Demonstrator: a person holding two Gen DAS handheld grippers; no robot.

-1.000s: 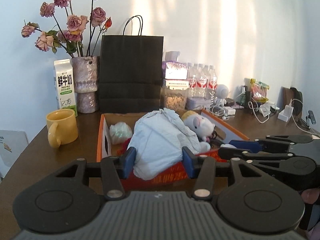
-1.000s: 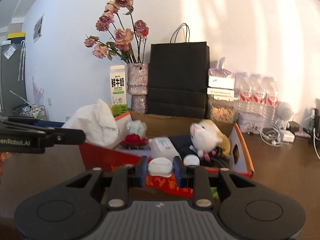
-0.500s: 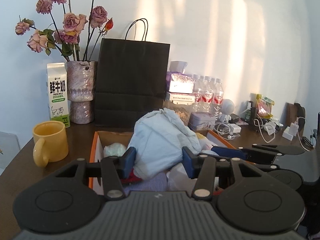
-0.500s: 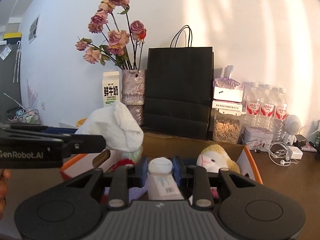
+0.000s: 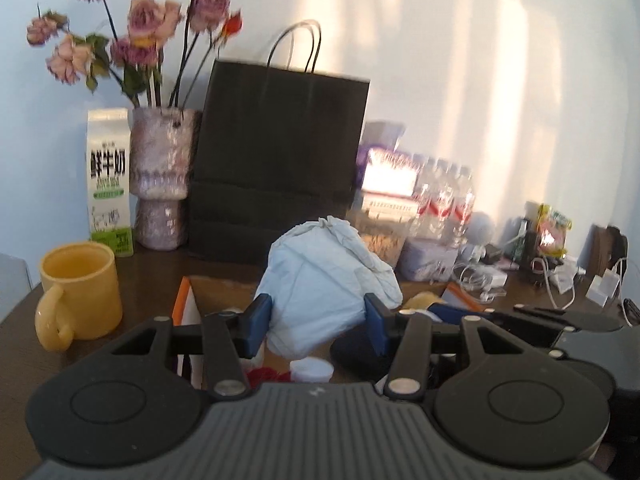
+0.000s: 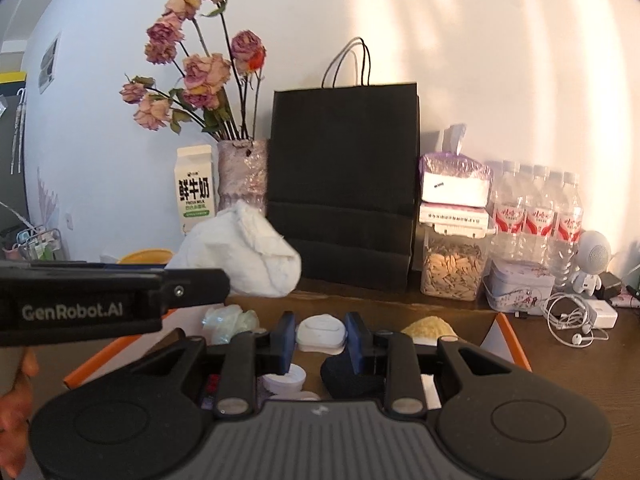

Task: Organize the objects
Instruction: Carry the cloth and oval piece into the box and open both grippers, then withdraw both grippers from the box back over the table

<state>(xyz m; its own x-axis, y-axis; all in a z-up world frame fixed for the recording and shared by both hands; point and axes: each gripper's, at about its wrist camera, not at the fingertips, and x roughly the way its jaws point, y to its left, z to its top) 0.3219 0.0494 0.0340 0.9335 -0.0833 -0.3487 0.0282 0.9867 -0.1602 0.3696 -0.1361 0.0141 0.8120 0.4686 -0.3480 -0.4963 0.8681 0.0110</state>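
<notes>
Both grippers have carried their loads forward over the orange-edged cardboard box [image 6: 514, 344], nearer the black paper bag [image 6: 344, 184] that walls the far side. Bare brown tabletop [image 6: 580, 376] stays free at right. Left gripper [image 5: 316, 320] clamps a crumpled white cloth bundle [image 5: 324, 280]; right gripper [image 6: 320, 340] pinches a small white round case [image 6: 321, 330] above the box's clutter.
</notes>
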